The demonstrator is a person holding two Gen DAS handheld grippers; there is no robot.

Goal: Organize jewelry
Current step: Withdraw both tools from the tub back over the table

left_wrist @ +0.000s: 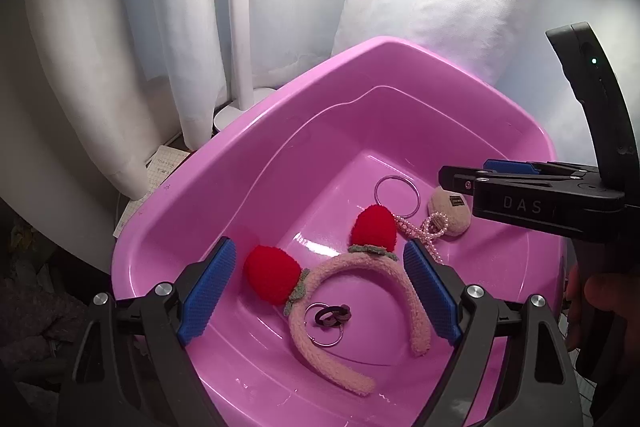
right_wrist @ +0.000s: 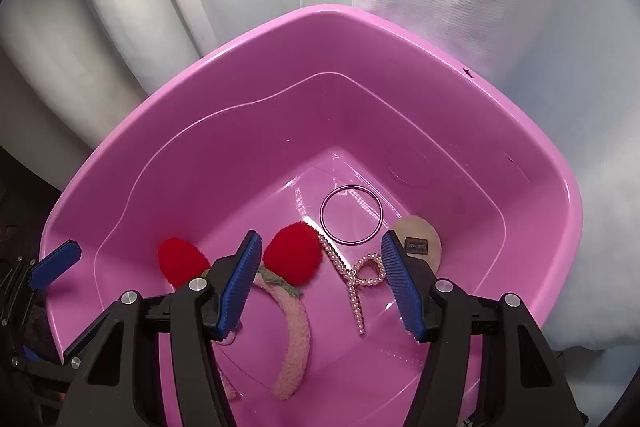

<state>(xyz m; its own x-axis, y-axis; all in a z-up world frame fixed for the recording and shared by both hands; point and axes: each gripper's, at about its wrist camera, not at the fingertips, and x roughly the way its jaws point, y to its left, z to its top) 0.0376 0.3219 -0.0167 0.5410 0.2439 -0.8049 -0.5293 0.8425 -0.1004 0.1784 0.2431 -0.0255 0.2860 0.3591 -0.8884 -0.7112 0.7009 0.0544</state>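
Note:
A pink plastic tub [left_wrist: 280, 131] [right_wrist: 168, 115] holds the jewelry. In it lie a fluffy pink headband with two red pompoms [left_wrist: 352, 267] [right_wrist: 294, 331], a thin metal bangle [left_wrist: 397, 195] [right_wrist: 351, 214], a pearl string [left_wrist: 430, 231] [right_wrist: 356, 291], a beige round pad [left_wrist: 450, 213] [right_wrist: 420, 239] and small rings [left_wrist: 326, 319]. My left gripper [left_wrist: 320, 287] is open and empty above the headband. My right gripper [right_wrist: 320, 283] is open and empty above the pearl string; it also shows in the left wrist view [left_wrist: 464, 183].
White curtains [left_wrist: 160, 27] [right_wrist: 480, 7] hang behind the tub. A white lamp stand [left_wrist: 240, 67] rises at the tub's far left, with papers [left_wrist: 160, 175] beside it. Dark clutter lies at the left.

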